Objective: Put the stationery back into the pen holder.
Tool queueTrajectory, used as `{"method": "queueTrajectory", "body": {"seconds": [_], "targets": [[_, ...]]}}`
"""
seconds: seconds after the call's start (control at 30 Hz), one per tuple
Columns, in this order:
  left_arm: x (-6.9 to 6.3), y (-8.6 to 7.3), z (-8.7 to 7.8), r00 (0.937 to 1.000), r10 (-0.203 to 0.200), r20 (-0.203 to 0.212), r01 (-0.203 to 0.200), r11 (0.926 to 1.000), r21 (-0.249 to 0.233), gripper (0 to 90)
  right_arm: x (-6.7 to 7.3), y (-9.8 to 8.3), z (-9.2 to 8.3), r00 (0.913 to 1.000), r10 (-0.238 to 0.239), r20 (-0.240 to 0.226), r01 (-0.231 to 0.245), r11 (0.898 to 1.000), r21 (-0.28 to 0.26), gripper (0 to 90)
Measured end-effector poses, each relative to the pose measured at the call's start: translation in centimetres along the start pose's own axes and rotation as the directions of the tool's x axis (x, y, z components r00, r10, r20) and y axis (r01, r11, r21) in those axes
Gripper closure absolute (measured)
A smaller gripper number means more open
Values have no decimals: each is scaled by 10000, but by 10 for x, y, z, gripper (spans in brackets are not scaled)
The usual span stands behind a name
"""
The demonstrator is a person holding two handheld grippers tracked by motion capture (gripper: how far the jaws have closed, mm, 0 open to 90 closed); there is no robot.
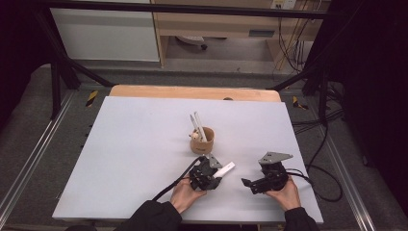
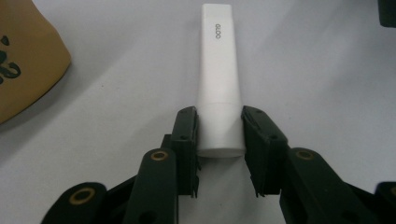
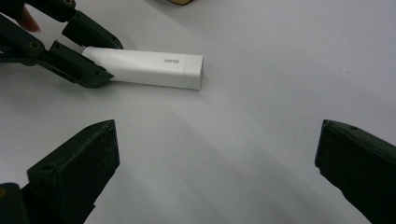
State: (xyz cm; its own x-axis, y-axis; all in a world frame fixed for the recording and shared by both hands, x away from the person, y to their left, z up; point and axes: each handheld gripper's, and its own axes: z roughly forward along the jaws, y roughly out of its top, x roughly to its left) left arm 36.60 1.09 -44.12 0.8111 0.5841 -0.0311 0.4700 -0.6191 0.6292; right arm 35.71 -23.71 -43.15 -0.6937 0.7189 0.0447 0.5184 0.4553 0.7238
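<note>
A white tube [image 1: 224, 169] [image 2: 218, 84] [image 3: 149, 69] with small grey lettering lies flat on the white table sheet [image 1: 134, 159]. My left gripper [image 1: 214, 176] [image 2: 219, 121] [image 3: 112, 63] is shut on its cap end, one pad pressed against each side. The tube's flat end points away from that gripper, toward the right. My right gripper [image 1: 247, 184] [image 3: 215, 144] rests low on the sheet to the tube's right, jaws wide open with nothing between them, facing the tube from a short distance.
A tan cup [image 1: 204, 140] [image 2: 23, 60] stands just behind the left gripper, with two white tubes [image 1: 197, 126] leaning in it. Bare wood of the table [image 1: 192, 92] runs along the far edge. Black frame bars and cables flank the table.
</note>
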Motion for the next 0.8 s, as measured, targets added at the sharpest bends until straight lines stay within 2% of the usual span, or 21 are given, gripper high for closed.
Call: {"method": "queueTrajectory", "body": {"seconds": [0.1,0.37,0.53,0.8], "targets": [[3,0,-1,9998,-77,179,78,10000,-37,662,1,1,0,10000,-75,17,75,10000,-25,5],[9,0,-13,9991,133,404,-126,9998,-167,662,4,3,-2,9995,-327,44,327,9994,-144,5],[19,-2,-27,9974,232,686,-227,9997,-73,662,8,6,-1,9983,-577,31,577,9983,-84,5],[37,-7,-48,9951,411,897,-420,9991,83,662,20,14,5,9938,-1113,-78,1113,9938,42,5]]}}
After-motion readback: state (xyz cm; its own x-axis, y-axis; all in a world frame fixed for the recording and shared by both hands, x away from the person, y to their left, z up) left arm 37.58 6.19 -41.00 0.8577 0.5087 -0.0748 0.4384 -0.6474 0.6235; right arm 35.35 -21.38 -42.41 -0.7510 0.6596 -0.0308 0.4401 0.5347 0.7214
